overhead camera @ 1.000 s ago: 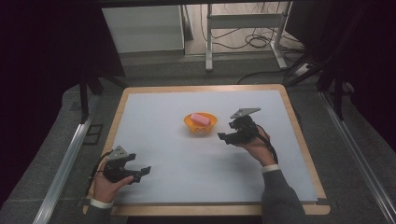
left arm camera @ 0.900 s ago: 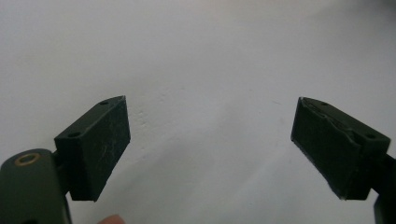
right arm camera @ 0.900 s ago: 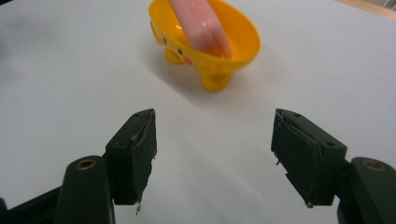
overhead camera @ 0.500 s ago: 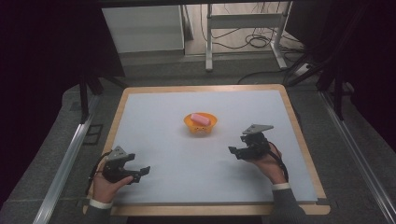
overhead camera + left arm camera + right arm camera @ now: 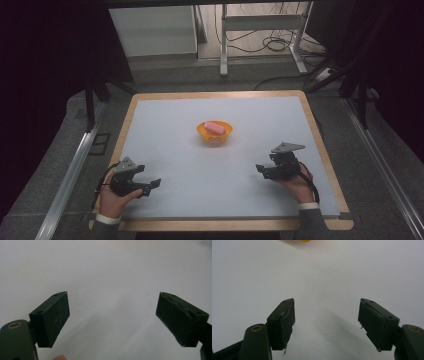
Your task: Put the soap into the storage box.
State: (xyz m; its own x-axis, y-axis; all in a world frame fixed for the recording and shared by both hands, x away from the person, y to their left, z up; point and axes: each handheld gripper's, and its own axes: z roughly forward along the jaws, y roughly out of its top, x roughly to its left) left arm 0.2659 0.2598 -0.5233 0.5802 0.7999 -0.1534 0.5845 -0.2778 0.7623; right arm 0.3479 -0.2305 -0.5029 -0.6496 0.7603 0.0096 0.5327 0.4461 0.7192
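Observation:
An orange bowl (image 5: 216,132) sits in the middle of the white table top (image 5: 215,200), with a pink object (image 5: 215,126) lying in it. My right gripper (image 5: 261,170) rests low near the front right of the table, well short of the bowl, its jaws wide open and empty; a sliver of the bowl (image 5: 305,240) shows at the top edge of the right gripper view. My left gripper (image 5: 152,185) sits at the front left, held by a hand, jaws open on nothing; the left gripper view shows its fingers (image 5: 51,317) over bare table.
The table has a wooden rim (image 5: 320,135). Beyond its far edge stand a white cabinet (image 5: 152,30) and a metal stand (image 5: 260,30) with cables on the floor. Metal rails (image 5: 70,175) run along both sides.
My right gripper has drawn back from beside the bowl toward the front right of the table. The left gripper has stayed in place.

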